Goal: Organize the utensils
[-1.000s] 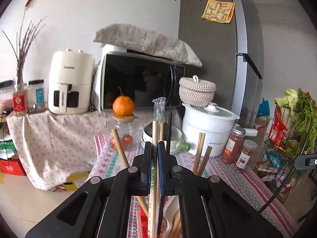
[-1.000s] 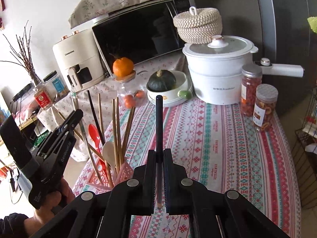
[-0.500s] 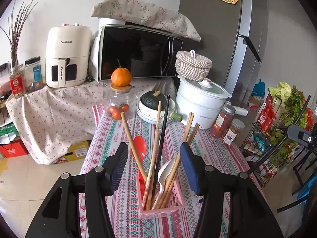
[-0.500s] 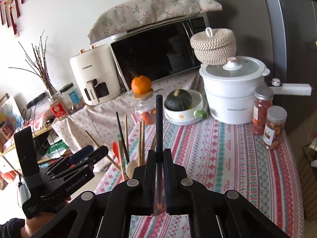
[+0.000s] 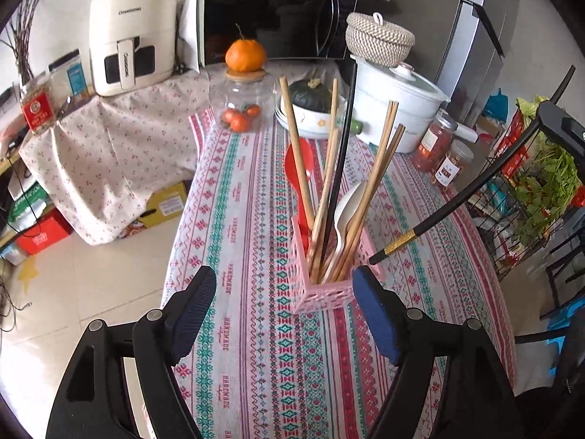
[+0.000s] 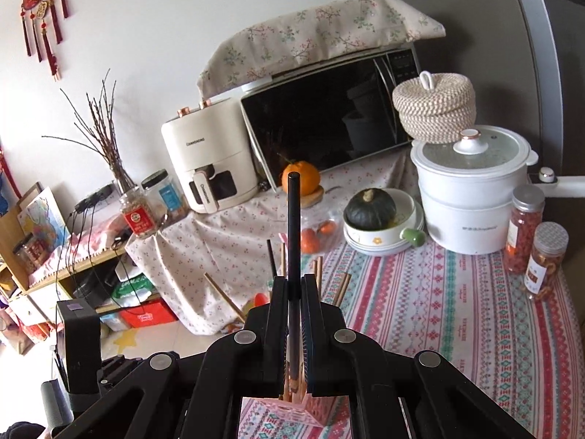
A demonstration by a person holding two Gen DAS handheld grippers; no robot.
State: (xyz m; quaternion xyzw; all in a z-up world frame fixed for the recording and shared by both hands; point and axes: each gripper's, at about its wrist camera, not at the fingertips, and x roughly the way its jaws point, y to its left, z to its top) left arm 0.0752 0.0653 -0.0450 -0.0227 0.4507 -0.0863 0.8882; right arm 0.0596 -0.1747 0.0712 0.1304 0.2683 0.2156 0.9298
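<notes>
A pink slotted basket (image 5: 321,289) stands on the patterned tablecloth (image 5: 256,329). It holds several wooden chopsticks (image 5: 298,153), one black chopstick (image 5: 342,153), a red spoon (image 5: 298,164) and a white spoon (image 5: 351,201). My left gripper (image 5: 281,303) hangs just before the basket, its jaws opening, with nothing pressed between the blue pads (image 5: 373,311). My right gripper (image 6: 293,285) is shut on a black chopstick (image 6: 293,226) that points up, above the basket (image 6: 278,417). In the left wrist view that chopstick (image 5: 457,197), with a gold band, slants in from the right.
Behind the basket stand a glass jar topped by an orange (image 5: 243,106), a bowl with a green squash (image 5: 310,109), a white pot (image 5: 398,109) and two spice jars (image 5: 437,139). A wire rack of greens (image 5: 541,183) is at the right. The table's left edge drops to the floor.
My left gripper has let go of the wooden chopsticks, opened wide and tipped downward; they now stand in the basket. My right gripper has risen with the black chopstick.
</notes>
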